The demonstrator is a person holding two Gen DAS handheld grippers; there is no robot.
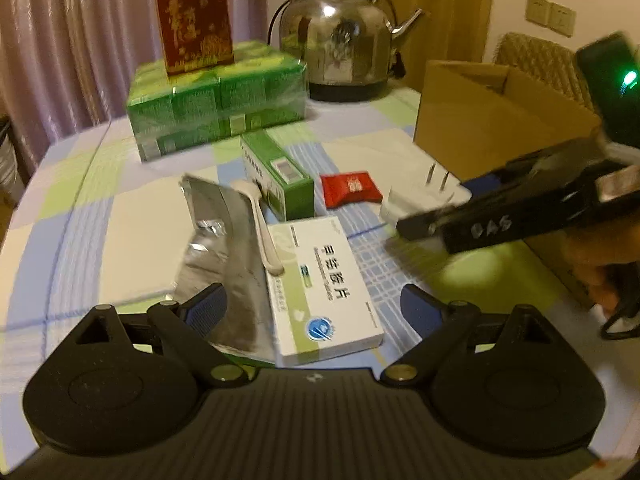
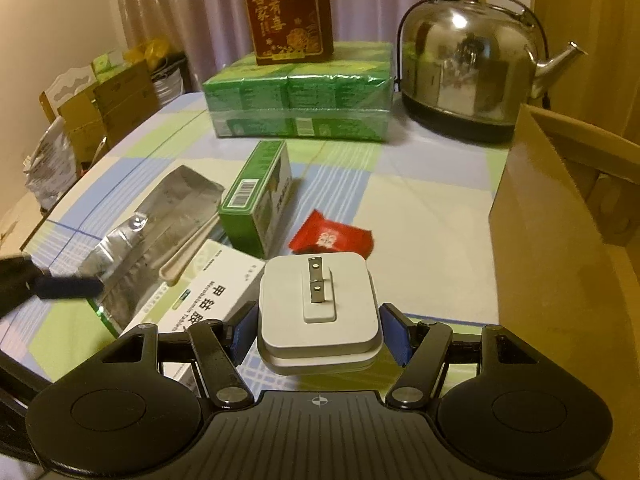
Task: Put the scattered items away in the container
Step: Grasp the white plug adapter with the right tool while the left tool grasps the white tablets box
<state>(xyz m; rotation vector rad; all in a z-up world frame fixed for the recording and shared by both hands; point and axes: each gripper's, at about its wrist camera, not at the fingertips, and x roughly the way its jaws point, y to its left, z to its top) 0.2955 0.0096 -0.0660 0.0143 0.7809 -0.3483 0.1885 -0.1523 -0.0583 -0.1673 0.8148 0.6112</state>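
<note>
— Right gripper (image 2: 319, 332)?
— Clamped on the white wall charger (image 2: 348, 280), fingers (image 2: 244, 332) pressed to its two opposite sides, prongs up. Low over the bench (image 2: 432, 208), near the cardboard box (image 2: 560, 240) on the right. Hard to tell whether lifted yet.
— Handling?
— Probably rigid plastic, compact, dense for its size. Smooth rounded shell, so likely slippery. Best gripped as now: square across the flat sides, clear of the prongs. Firm pressure, no risk of crushing.
— Left gripper (image 1: 314, 308)?
— Fingers wide apart, holding nothing, poised above the white tablet box (image 1: 320, 280) and the foil pouch (image 1: 224, 240).
— And those two?
— Light, most likely. Tablet box: stiff card, easily dented, best taken across the narrow width. Foil pouch: thin, crinkly, floppy, better pinched at an edge.
</note>
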